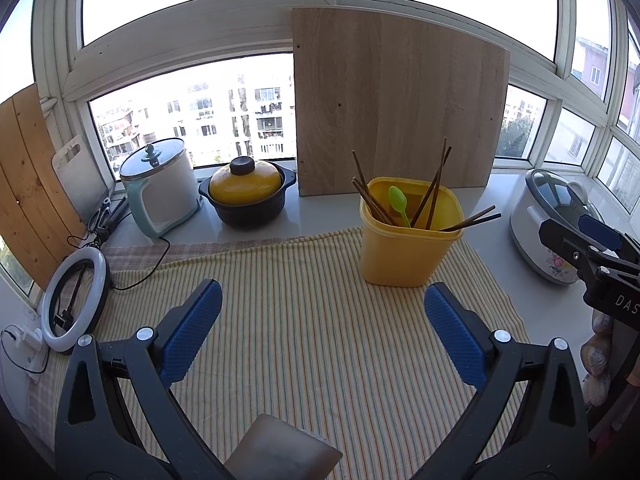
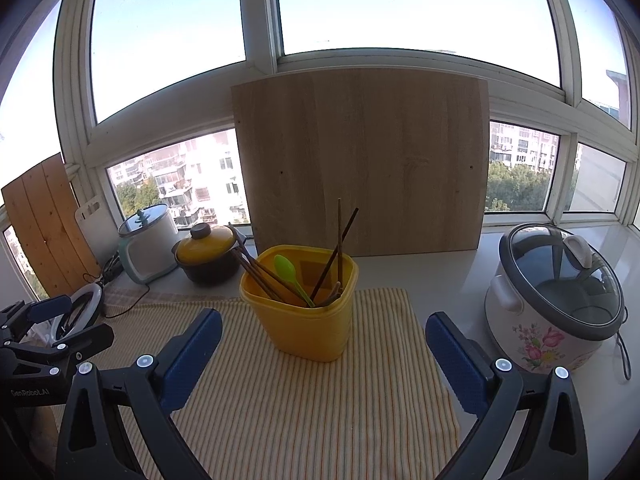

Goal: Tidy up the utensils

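A yellow plastic container [image 1: 408,244] stands on a striped cloth [image 1: 304,340]. It holds several dark wooden chopsticks [image 1: 434,192] and a green spoon [image 1: 399,200]. My left gripper [image 1: 323,300] is open and empty, above the cloth, short of the container. My right gripper [image 2: 323,332] is open and empty, just in front of the container [image 2: 306,316], with the chopsticks [image 2: 340,240] and spoon [image 2: 286,268] beyond. The right gripper also shows at the right edge of the left wrist view [image 1: 592,248], and the left gripper at the left edge of the right wrist view [image 2: 52,340].
A wooden board [image 1: 396,104] leans on the window behind the container. A flowered rice cooker [image 2: 556,300] stands to the right. A yellow-lidded pot [image 1: 246,192], a white electric cooker [image 1: 160,184] and a ring light [image 1: 76,300] are at the left. A brown pad [image 1: 280,452] lies near.
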The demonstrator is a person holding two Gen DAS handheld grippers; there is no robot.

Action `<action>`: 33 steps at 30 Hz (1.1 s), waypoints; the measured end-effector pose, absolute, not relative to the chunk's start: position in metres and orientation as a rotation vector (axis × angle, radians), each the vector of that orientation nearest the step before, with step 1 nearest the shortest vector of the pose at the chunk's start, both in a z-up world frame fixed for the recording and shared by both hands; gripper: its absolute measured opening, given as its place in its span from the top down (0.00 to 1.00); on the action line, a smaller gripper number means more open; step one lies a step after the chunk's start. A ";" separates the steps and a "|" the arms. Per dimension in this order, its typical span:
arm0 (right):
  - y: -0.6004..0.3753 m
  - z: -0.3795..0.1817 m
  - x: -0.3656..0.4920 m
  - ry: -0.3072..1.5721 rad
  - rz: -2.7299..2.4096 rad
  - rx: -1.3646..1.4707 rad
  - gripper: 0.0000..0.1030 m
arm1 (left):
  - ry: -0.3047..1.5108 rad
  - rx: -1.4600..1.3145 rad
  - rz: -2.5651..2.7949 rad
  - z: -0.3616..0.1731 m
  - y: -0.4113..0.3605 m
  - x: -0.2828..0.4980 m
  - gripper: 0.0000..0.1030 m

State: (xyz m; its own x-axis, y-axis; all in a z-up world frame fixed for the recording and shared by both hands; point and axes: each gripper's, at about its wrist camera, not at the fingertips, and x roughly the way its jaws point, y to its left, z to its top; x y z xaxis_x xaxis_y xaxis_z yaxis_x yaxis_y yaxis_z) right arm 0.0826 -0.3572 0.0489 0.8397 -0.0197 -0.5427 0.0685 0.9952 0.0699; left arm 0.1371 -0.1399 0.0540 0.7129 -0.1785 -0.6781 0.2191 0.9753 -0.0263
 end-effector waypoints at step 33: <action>-0.359 0.045 0.084 0.585 -0.046 0.104 0.00 | 0.744 0.061 -0.215 0.056 -0.137 0.137 0.00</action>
